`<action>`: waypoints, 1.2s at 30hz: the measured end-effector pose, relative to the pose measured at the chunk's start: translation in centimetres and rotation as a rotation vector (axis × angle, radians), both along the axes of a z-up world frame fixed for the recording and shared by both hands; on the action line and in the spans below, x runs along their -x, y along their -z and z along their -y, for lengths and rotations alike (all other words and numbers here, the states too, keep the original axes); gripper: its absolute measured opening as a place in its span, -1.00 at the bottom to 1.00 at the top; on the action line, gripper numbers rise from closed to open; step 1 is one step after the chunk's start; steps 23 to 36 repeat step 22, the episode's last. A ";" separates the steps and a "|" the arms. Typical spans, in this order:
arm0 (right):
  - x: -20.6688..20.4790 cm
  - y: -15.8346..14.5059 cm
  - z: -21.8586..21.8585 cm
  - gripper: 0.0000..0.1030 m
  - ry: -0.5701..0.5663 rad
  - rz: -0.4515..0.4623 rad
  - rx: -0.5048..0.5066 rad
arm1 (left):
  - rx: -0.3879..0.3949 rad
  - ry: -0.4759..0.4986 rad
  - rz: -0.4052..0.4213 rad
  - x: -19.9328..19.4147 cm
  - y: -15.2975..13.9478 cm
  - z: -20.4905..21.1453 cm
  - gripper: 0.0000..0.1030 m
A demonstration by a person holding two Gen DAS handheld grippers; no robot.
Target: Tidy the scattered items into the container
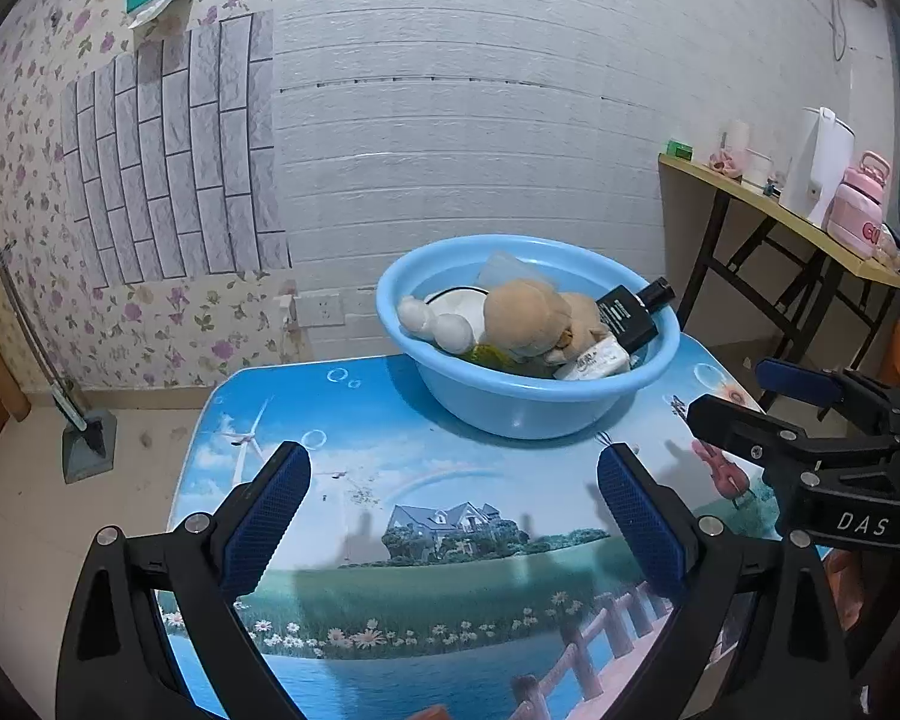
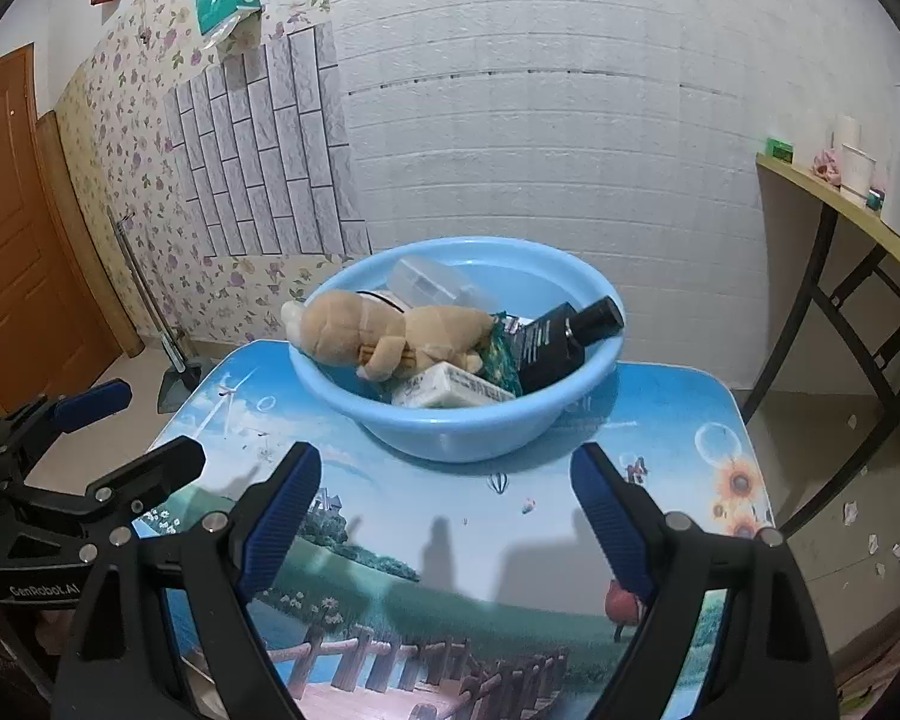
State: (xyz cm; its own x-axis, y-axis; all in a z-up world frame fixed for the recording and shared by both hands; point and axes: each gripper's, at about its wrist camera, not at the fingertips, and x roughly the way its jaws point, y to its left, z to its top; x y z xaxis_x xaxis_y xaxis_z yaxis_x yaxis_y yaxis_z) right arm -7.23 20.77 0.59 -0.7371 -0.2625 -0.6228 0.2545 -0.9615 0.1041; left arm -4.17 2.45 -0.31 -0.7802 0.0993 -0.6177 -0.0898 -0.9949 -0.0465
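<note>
- We are holding the left gripper (image 1: 453,480) and the right gripper (image 2: 446,480) side by side above the near half of the surface (image 1: 450,480), both tilted down toward the blue basin (image 1: 513,414).
- The fingers (image 1: 273,516) of the left one are standing wide apart with nothing between them; the right one's are likewise spread and empty.
- The basin is sitting at the far edge of the surface, toward its far right corner in the left wrist view, straight ahead of both pairs of fingers and apart from them.
- Inside it we are seeing the plush toy (image 2: 390,333) lying across the middle with its long axis running left to right, the black bottle (image 2: 564,336) leaning on the right wall with its cap over the rim, a white packet (image 2: 450,387) at the near wall, and a clear box (image 2: 426,282) at the back.
- We are finding no loose item on the visible surface, so we judge the tidying is about finished.
- Neither hand looks clearly nearer the basin.
</note>
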 end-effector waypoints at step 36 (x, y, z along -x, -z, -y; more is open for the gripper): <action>-0.1 0.6 -1.1 0.68 0.015 -0.009 -0.006 | 0.009 -0.049 -0.001 0.0 0.3 -0.2 0.95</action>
